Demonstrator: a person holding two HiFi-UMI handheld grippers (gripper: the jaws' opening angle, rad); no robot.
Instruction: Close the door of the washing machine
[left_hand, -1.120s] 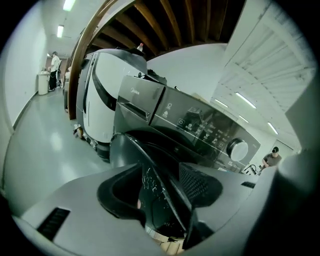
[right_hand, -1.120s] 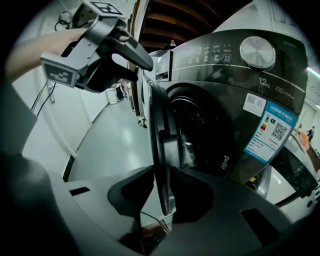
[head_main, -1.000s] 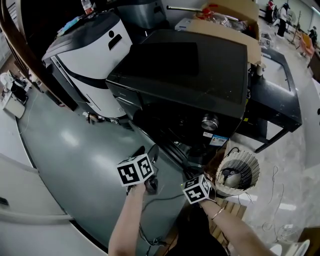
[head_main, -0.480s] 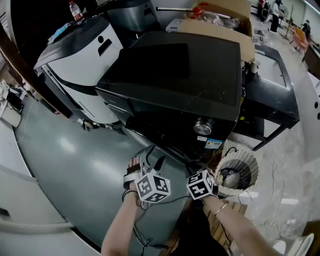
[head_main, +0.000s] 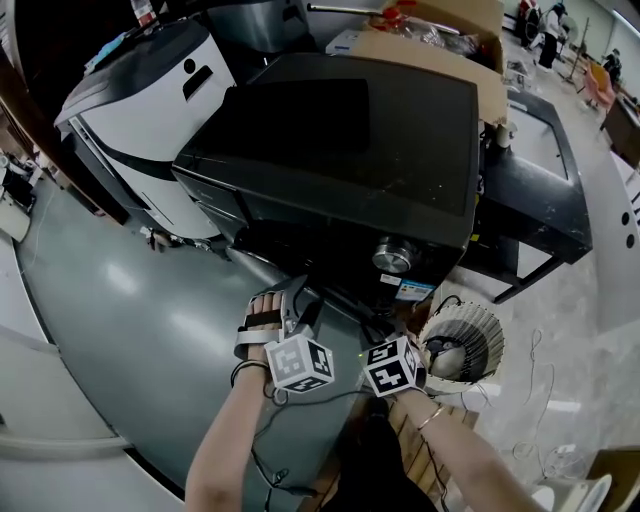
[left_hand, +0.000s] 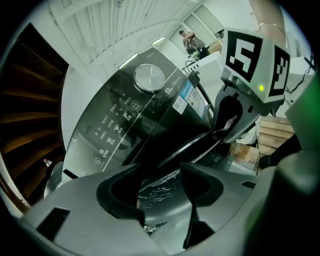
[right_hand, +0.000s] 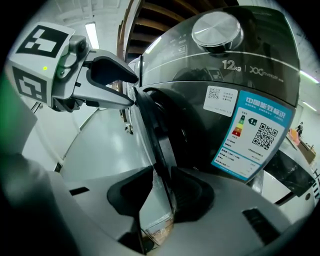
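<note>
While the door (right_hand: 156, 145) stands ajar, swung out edge-on from the front of the washer (head_main: 340, 150), its rim runs between the jaws of the right claw (right_hand: 160, 190). Those jaws have just been opening, and a gap shows on one side, so they straddle the rim without clamping it. The left claw (left_hand: 160, 187) has its jaws wide apart, having just opened further, and grips nothing. From the right gripper view its tip sits close against the door's outer edge; whether it touches I cannot tell.

The main risk, I judge, is that the right claw remains astride the rim as the door swings in. A jaw could then be pinched between door and washer front, or the rim could drag the claw sideways. A push from one hard tip on the curved edge could also skid off. Too soft a push may leave the door unlatched, so that it rebounds ajar.
</note>
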